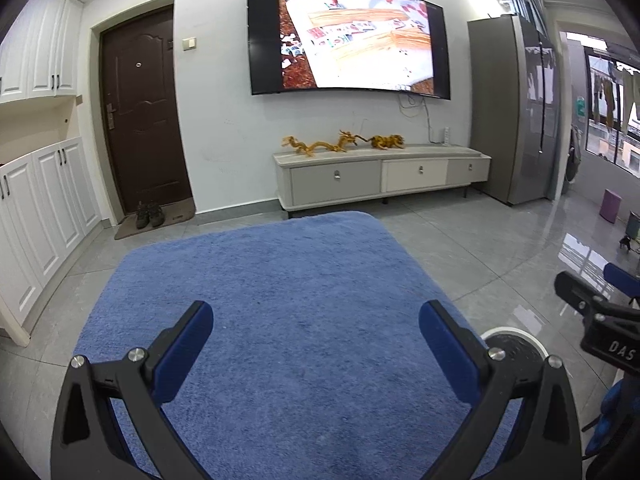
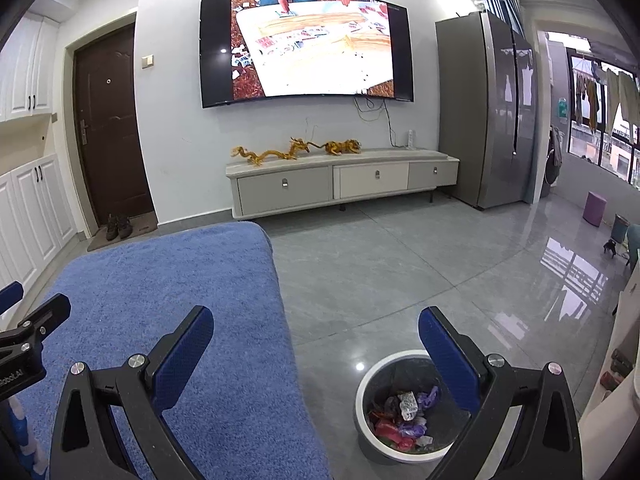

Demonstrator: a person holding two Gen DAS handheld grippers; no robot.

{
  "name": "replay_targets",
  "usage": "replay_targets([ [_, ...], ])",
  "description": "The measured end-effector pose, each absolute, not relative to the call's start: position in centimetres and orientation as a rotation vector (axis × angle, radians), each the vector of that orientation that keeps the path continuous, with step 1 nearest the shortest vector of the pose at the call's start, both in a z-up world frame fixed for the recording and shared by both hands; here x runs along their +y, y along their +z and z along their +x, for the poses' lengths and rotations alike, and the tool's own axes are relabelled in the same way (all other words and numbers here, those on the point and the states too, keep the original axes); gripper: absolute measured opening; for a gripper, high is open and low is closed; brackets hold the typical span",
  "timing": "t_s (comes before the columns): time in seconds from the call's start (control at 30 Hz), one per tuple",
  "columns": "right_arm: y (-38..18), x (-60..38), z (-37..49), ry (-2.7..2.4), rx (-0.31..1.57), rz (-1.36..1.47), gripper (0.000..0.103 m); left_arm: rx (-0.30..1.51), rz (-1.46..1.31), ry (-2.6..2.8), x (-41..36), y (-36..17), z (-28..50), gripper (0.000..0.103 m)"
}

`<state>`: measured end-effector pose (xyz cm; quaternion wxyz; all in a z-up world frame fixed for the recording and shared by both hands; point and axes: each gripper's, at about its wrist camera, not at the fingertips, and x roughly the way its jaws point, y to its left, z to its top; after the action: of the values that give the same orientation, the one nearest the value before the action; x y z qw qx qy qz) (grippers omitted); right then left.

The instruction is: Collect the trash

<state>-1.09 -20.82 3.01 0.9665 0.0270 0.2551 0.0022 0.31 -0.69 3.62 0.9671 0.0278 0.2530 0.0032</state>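
A white-rimmed trash bin with a dark liner stands on the floor beside the blue carpet, holding several crumpled wrappers in red, purple and silver. My right gripper hangs open above the carpet edge and the bin, nothing between its blue pads. My left gripper is open over the blue carpet, empty. The bin's rim peeks out behind the left gripper's right finger. The right gripper shows at the right edge of the left wrist view. I see no loose trash on the carpet.
A TV cabinet with golden dragon figures stands under a wall TV. A grey fridge is to the right, a brown door with shoes to the left, white cupboards along the left wall. Grey tiled floor.
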Motion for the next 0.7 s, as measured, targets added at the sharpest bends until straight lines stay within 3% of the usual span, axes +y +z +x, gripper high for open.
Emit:
replay_targets([
  [0.7, 1.8, -22.1, -0.8, -0.024, 0.556, 0.066, 0.103, 0.568, 0.065, -0.025, -1.8, 2.7, 0.7, 0.103],
])
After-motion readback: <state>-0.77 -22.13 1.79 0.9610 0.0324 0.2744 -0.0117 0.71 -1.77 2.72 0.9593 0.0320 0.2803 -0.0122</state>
